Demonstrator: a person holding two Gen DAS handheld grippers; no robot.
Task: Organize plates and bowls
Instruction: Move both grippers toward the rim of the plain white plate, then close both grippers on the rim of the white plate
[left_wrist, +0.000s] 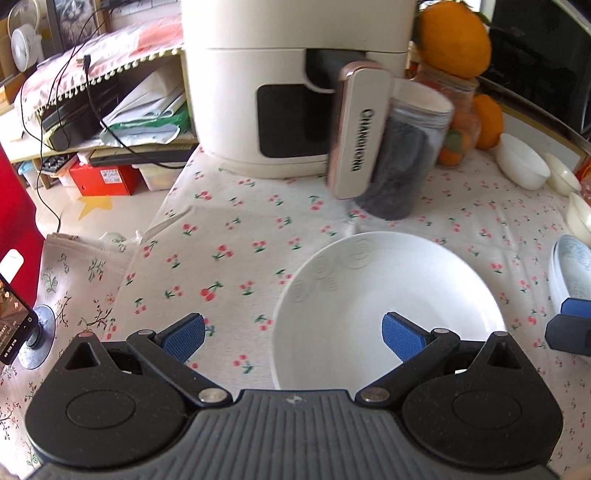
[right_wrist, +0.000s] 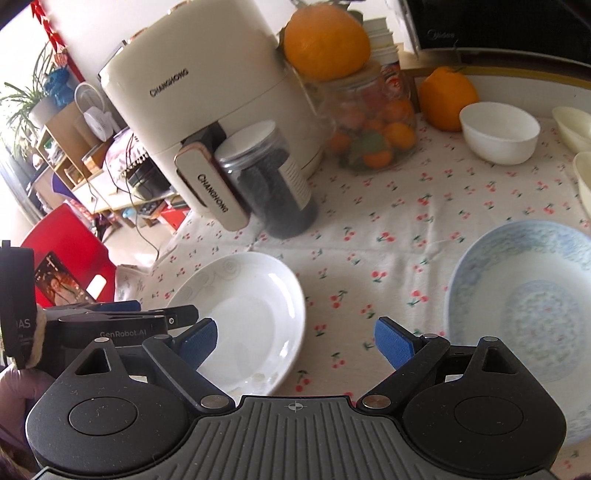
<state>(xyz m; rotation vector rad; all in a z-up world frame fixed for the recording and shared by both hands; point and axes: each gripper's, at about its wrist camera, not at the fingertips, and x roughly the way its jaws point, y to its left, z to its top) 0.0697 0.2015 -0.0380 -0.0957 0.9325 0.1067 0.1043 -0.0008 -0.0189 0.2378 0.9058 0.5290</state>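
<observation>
We see the right gripper (right_wrist: 293, 341) at the bottom centre of the frame, its blue pads wide apart and holding nothing, over the cherry-print tablecloth (right_wrist: 369, 229). Under its left pad lies a white plate (right_wrist: 255, 314). At the right edge stands a blue-patterned bowl (right_wrist: 524, 314). The left gripper (right_wrist: 125, 319) enters from the lower left, at the white plate's rim; perhaps it touches it, we cannot tell. In the upper right is a small white bowl (right_wrist: 498, 129).

I see a lived-in home dining corner: ahead of my tool, an air fryer (right_wrist: 207, 122) on a cherry-print tablecloth (right_wrist: 388, 236), cluttered shelves (left_wrist: 110, 122) left.
</observation>
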